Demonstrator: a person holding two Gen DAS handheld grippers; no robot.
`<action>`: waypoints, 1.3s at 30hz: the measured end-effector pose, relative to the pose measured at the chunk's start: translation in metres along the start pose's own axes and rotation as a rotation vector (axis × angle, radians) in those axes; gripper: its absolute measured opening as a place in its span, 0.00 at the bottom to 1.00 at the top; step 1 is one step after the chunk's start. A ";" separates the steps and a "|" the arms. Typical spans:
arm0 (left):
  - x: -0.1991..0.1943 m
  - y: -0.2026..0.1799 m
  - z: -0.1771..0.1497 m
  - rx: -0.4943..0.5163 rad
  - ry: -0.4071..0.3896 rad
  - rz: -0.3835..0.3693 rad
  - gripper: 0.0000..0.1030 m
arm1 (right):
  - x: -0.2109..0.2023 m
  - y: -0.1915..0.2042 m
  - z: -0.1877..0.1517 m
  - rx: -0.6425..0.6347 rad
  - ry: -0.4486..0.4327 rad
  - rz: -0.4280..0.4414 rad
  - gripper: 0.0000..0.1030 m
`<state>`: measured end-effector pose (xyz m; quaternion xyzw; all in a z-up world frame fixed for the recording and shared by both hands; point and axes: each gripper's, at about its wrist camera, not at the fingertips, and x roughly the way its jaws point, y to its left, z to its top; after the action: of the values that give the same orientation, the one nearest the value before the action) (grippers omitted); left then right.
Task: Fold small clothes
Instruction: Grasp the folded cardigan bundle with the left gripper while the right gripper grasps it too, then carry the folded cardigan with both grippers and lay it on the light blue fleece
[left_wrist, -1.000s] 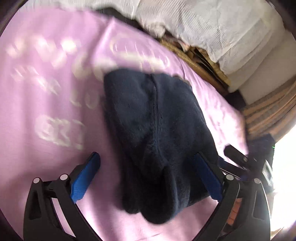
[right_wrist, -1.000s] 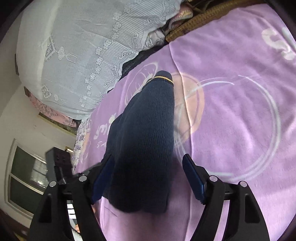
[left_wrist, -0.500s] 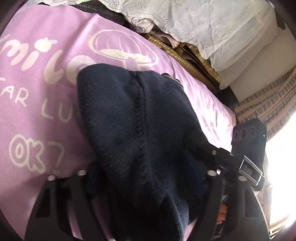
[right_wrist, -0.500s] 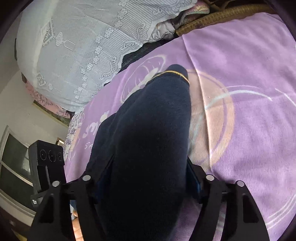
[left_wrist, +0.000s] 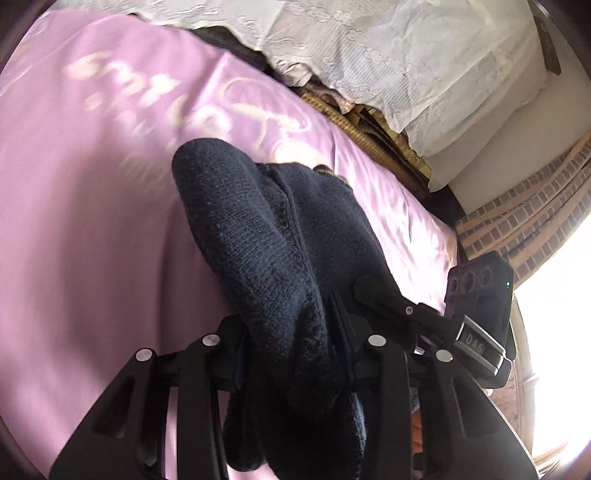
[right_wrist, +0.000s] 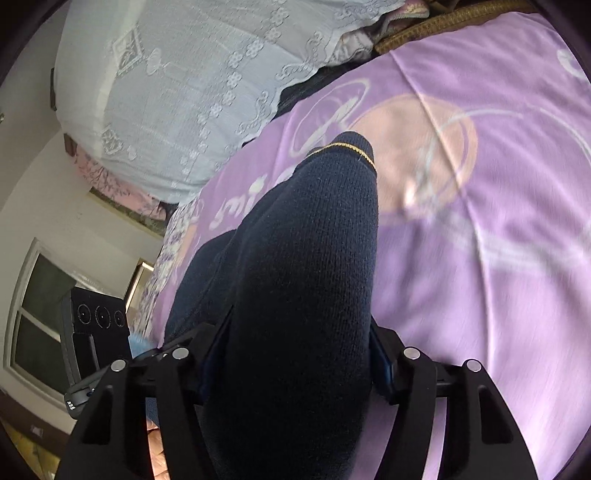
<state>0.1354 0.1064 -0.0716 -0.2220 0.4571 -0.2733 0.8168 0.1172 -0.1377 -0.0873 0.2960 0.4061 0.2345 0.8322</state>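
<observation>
Running from the bottom centre of each wrist view up toward mid-frame, the navy knit garment (left_wrist: 266, 236) lies with its long axis straight ahead of both tools, over the purple printed bedspread (left_wrist: 92, 229). The left gripper (left_wrist: 291, 347) is pinched narrow on one bunched end; the right gripper (right_wrist: 295, 350) clamps the other, its yellow-trimmed edge (right_wrist: 354, 149) at frame centre. Neither hand looks nearer, so the coming fold probably means carrying both ends forward together. A white lace cover (right_wrist: 192, 85) fills the upper left.
</observation>
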 end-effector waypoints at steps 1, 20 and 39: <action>-0.009 0.001 -0.009 -0.006 -0.005 0.010 0.35 | -0.003 0.010 -0.011 -0.020 0.013 0.004 0.63; -0.322 0.003 -0.058 -0.005 -0.449 0.286 0.34 | -0.003 0.296 -0.080 -0.334 0.160 0.407 0.63; -0.354 0.208 -0.119 -0.401 -0.484 0.243 0.62 | 0.167 0.343 -0.160 -0.364 0.481 0.348 0.75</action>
<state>-0.0703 0.4796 -0.0346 -0.3806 0.3175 -0.0178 0.8683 0.0289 0.2606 -0.0217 0.1438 0.4855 0.5045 0.6993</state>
